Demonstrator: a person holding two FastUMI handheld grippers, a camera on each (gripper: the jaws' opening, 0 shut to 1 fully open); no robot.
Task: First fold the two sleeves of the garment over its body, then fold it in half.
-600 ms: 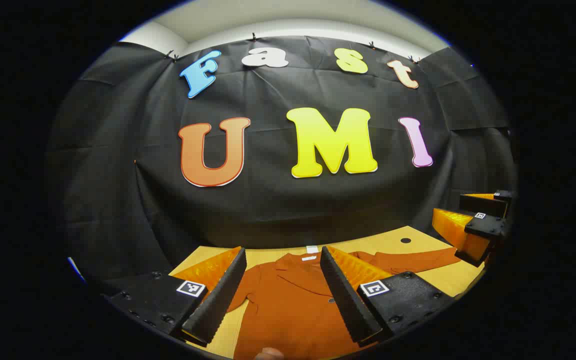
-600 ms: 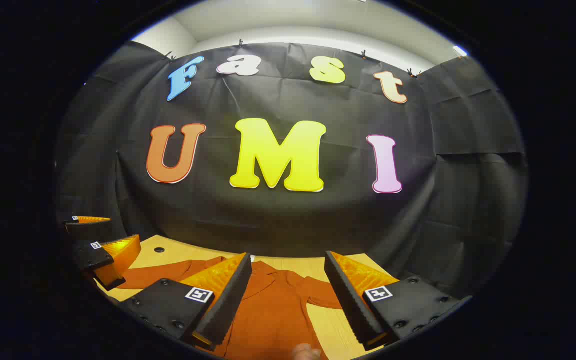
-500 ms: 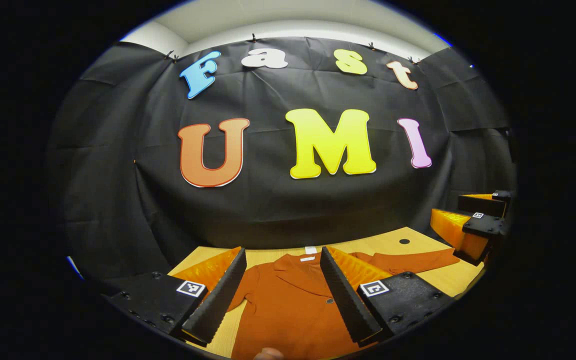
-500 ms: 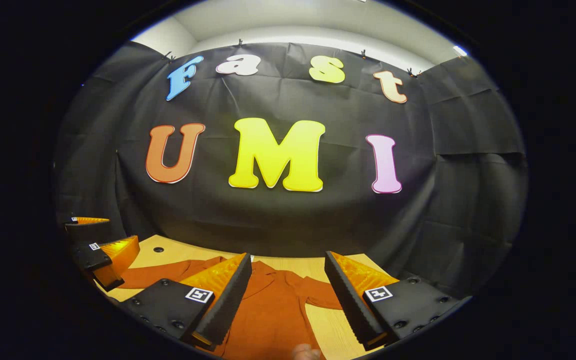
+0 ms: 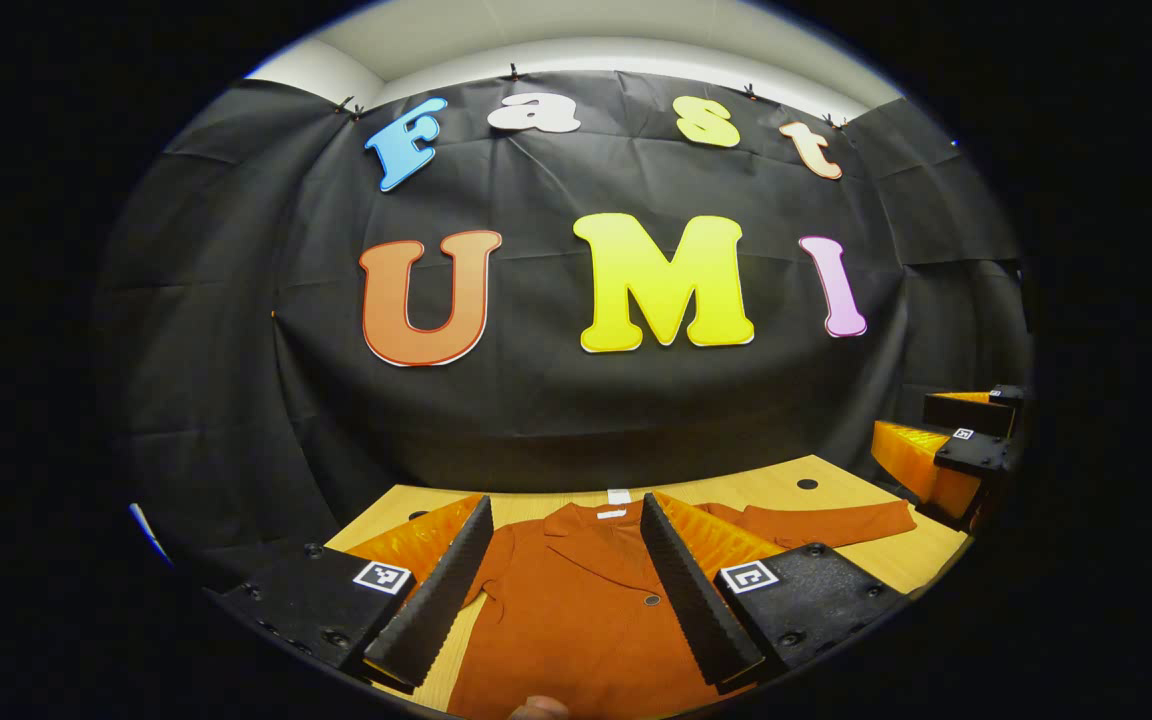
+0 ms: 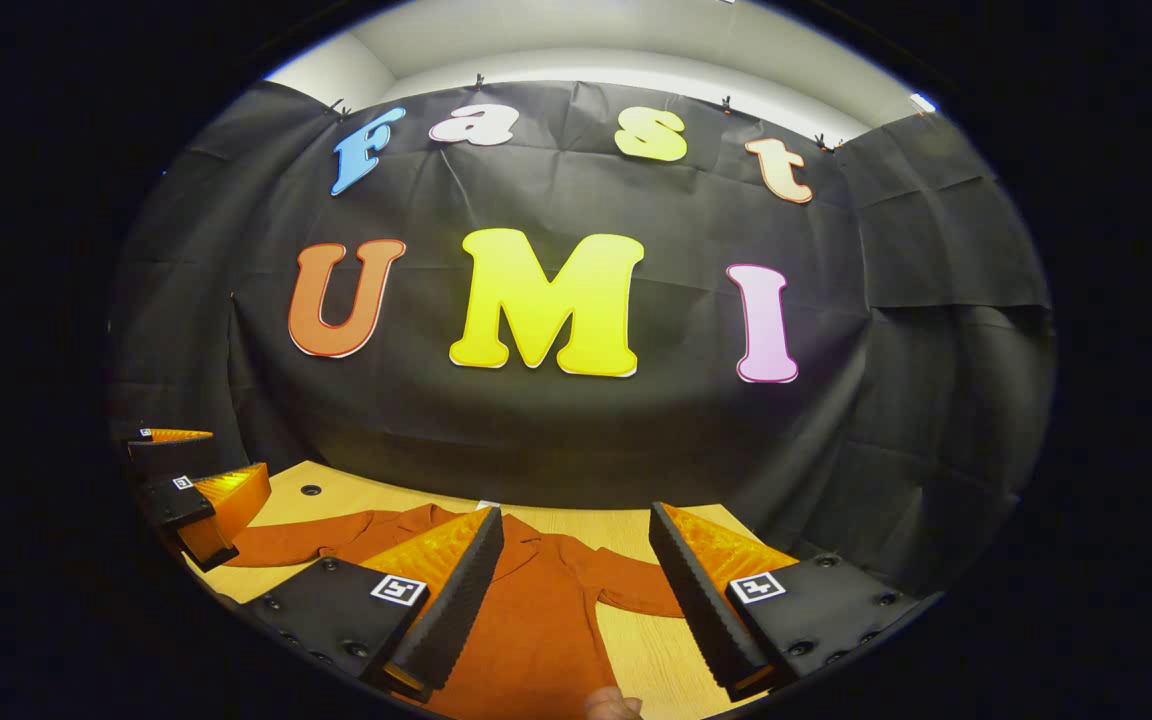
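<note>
The left claw (image 5: 566, 585) hangs released above the rust-orange collared cloth garment (image 5: 576, 610), its jaws wide apart and nothing between them. The right claw (image 6: 576, 590) is likewise released, poised over the same garment (image 6: 536, 620) with no cloth in its jaws. The garment lies flat, front up, on the light wooden desk (image 5: 766, 487). Past the claws, one long sleeve (image 5: 826, 522) stretches out sideways from the garment's body across the desk, and the other sleeve (image 6: 626, 590) also lies outside the body. Beyond the garment's collar (image 5: 586, 522) the desk ends at the booth's black wall. By this lie, no fold seems made: both sleeve folds and the halving remain.
</note>
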